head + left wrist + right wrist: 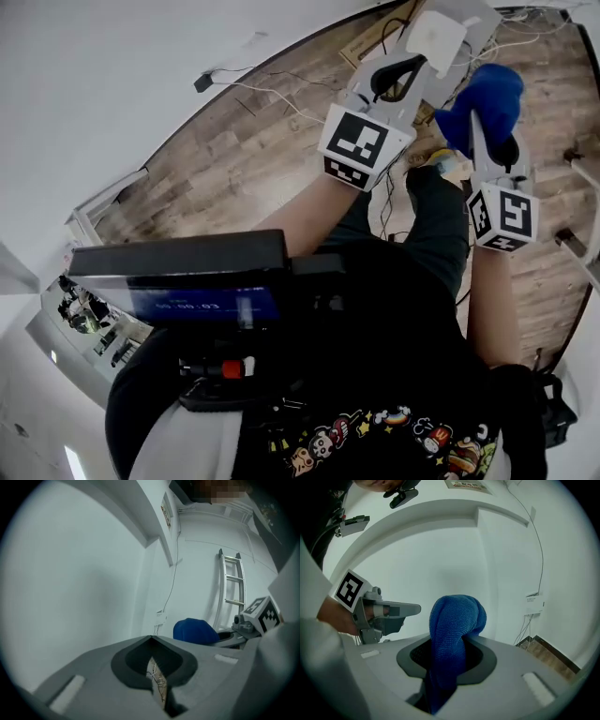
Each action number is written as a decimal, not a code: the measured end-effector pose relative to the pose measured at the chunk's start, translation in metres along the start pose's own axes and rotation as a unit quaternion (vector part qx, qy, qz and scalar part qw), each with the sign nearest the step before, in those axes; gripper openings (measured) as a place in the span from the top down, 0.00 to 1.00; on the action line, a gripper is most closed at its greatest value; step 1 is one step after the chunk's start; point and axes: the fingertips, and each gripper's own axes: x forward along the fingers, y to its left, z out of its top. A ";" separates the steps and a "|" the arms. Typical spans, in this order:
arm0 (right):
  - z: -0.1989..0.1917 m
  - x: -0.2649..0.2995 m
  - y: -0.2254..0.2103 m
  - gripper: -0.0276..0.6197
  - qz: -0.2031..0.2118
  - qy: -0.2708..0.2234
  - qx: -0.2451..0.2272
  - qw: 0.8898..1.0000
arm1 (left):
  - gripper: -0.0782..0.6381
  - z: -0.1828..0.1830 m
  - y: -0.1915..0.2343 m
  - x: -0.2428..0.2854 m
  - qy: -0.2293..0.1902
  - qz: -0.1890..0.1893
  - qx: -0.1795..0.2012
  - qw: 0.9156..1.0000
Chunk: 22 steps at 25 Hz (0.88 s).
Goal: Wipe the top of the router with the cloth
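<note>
The blue cloth (454, 625) is bunched into a thick roll. The right gripper (449, 656) has its jaws clamped on the roll's lower part, so a rounded wad stands proud of the tips. That grip looks chosen to leave soft bulk ahead of the hard jaws for wiping. In the head view the cloth sits at about 1 o'clock, held up in the air and touching nothing.

The router is probably the flat white box (436, 39) at 12 o'clock in that view, just beyond both grippers, though it is too small to be sure. The cloth is near it but not on it, so wiping has not begun.

The left gripper (152, 641) is just beside the right one, at its 9 o'clock. Its jaws are together at the tips with nothing between them; only floor and thin wires show through the slit below. It seems kept free, perhaps to steady the box.

Loose cables (272, 94) trail over the wood floor (234, 150) around the box and could snag a sweep. A white wall with a small socket box (533, 603) closes off the far side, and a ladder (232, 592) leans at 2 o'clock in the left gripper view. The air between grippers and wall is open.
</note>
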 end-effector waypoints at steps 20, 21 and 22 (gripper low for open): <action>-0.209 0.152 -0.089 0.75 -0.016 -0.062 -0.043 0.997 | 0.89 -0.206 0.050 0.172 -0.075 -0.035 0.083 0.993; -0.215 0.156 -0.092 0.75 -0.018 -0.067 -0.046 0.997 | 0.89 -0.213 0.053 0.176 -0.078 -0.035 0.086 0.993; -0.221 0.160 -0.095 0.75 -0.019 -0.072 -0.049 0.996 | 0.89 -0.220 0.055 0.180 -0.080 -0.035 0.088 0.992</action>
